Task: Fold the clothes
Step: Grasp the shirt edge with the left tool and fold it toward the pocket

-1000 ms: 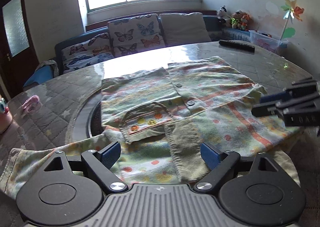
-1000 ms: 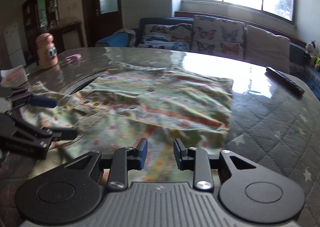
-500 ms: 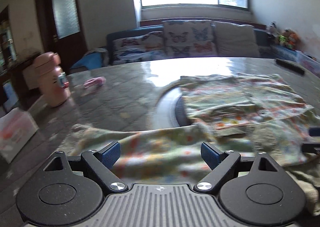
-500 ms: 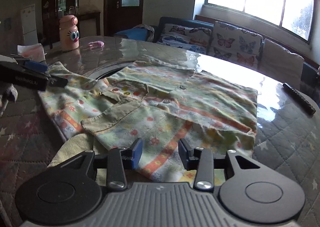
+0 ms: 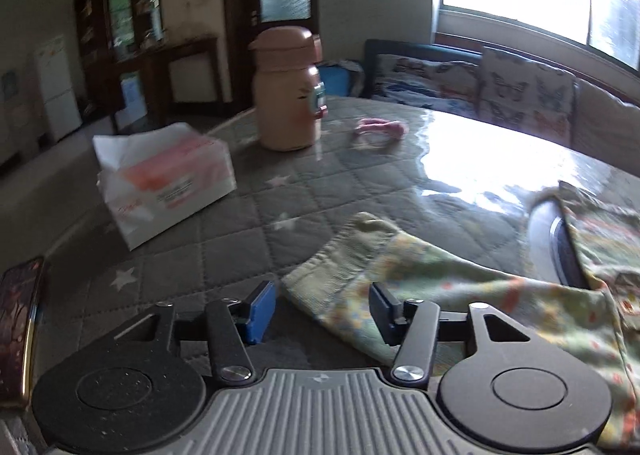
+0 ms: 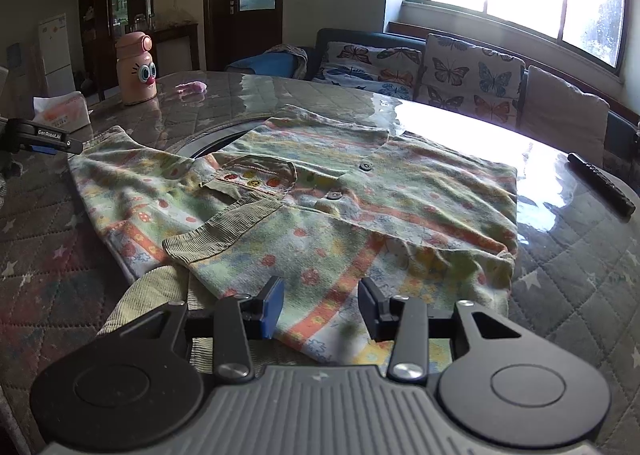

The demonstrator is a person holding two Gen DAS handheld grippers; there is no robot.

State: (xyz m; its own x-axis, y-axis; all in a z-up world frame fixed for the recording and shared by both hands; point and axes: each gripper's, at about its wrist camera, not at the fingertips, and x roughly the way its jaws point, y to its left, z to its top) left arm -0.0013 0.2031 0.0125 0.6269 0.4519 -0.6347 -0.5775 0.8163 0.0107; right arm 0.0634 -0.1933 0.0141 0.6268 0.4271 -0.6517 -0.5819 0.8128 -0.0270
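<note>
Shirt (image 6: 320, 207) flat on table (image 6: 580, 275), partly folded: one side already tucked in. L sleeve (image 5: 360, 267) still spread out toward tissue pack (image 5: 168, 179). L gripper (image 5: 322, 309) at sleeve cuff, jaws just been closing, cuff between, not yet pinched. R gripper (image 6: 320, 307) over shirt hem, jaws apart, holding nothing. Left: sleeve fold, final folds.

Left claw (image 5: 322, 311): matte black body with a grey ribbed housing at the near edge. Two round black discs, each with a raised inner circle and light speckling. Angled black link arms pivot on silver screws. Fingers (image 5: 262, 311) carry blue pads.

Right claw (image 6: 320, 309): same build, with grey ribbed housing, black discs, silver screws and blue pads. In the right wrist view the left claw's black finger bears white lettering "GenRoboLAI".
</note>
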